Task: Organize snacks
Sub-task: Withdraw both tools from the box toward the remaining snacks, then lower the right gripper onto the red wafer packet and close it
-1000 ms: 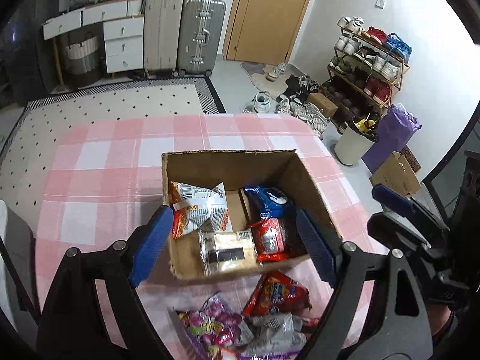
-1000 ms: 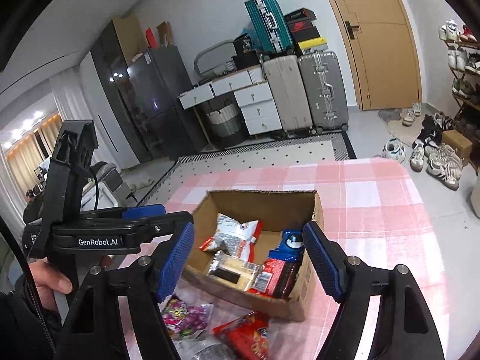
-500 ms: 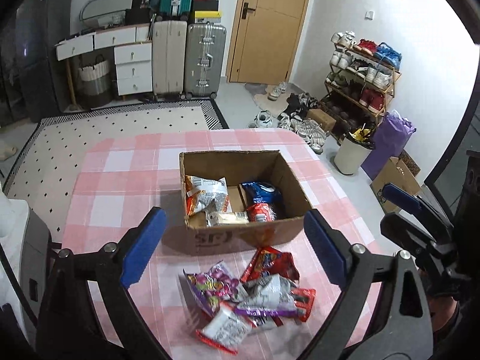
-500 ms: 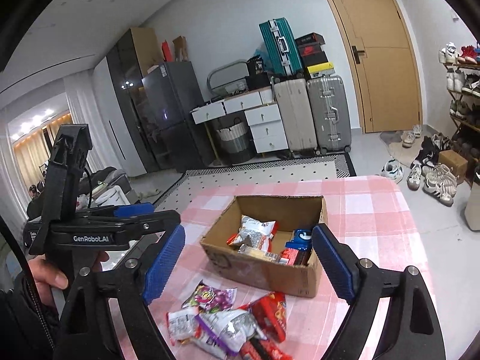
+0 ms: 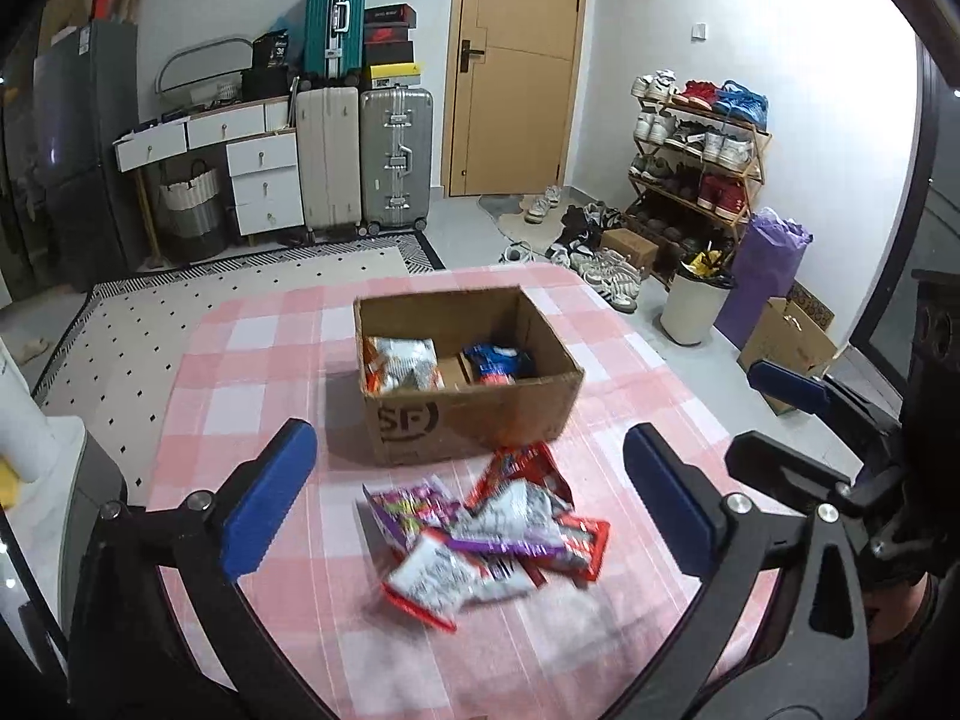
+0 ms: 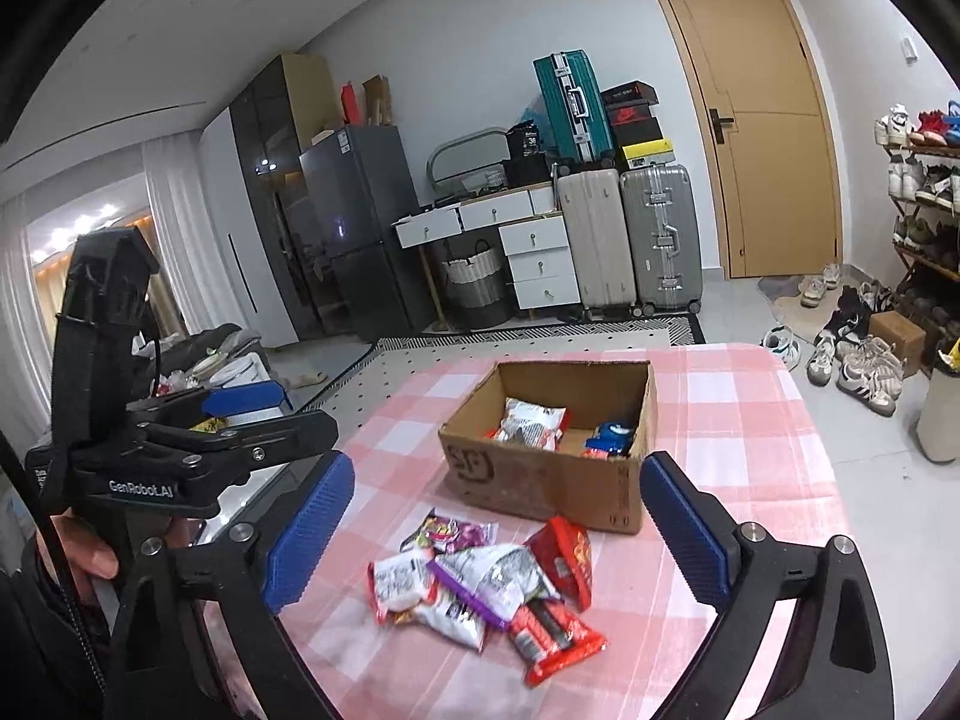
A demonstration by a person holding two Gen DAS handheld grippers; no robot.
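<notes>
**Both tools released above the snack pile**

The left tool (image 5: 465,504) and right tool (image 6: 495,534) have just been spreading their jaws, nothing between them. The loose snack packets (image 6: 480,585) lie on the counter (image 5: 252,360) just ahead; beyond them stands the cardboard box (image 5: 474,414), part-filled.

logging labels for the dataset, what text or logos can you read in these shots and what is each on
"SF" in a ring: printed on the near wall of the cardboard box.
"GenRobot.AI": on the body of the left hand-held gripper, seen from the right wrist view.
"36": on a black box on the white dresser; the script above it is too small to read.
Snack packets on the table: print too small and blurred to read.
Shoe boxes beside the teal suitcase: lettering unreadable.
</notes>
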